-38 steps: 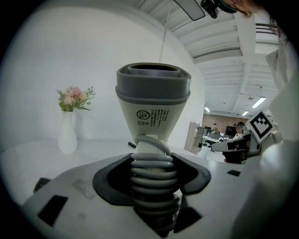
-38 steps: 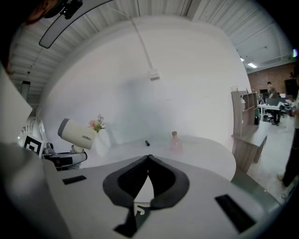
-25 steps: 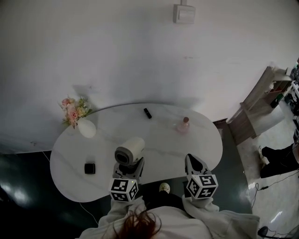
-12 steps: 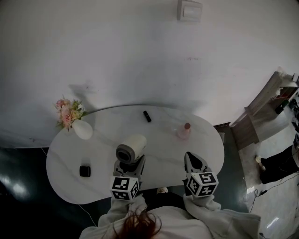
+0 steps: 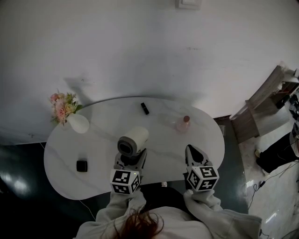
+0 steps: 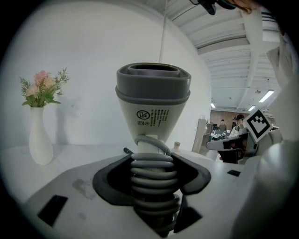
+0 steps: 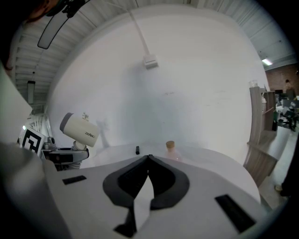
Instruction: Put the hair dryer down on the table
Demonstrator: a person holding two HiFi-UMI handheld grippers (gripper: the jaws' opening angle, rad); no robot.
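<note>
A white tabletop (image 5: pixel 103 140) carries a flower vase (image 5: pixel 77 123) at its left edge, a small black box (image 5: pixel 82 165) near the front-left edge, and a black stick (image 5: pixel 145 108) and pink bottle (image 5: pixel 183 124) along the far edge.

Cream hair dryer (image 5: pixel 133 141) with grey end, cord coiled round handle, held handle-down above the white table (image 5: pixel 163 144)

hair dryer (image 6: pixel 153 100) handle: mostly hidden under cord (image 6: pixel 154 179) | wall plate (image 5: pixel 189 3): cut off

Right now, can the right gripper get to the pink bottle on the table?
Probably yes. The right gripper, shut and empty, sits at the near edge of the table; the pink bottle stands ahead of it with nothing between. The jaws must open first.
</note>
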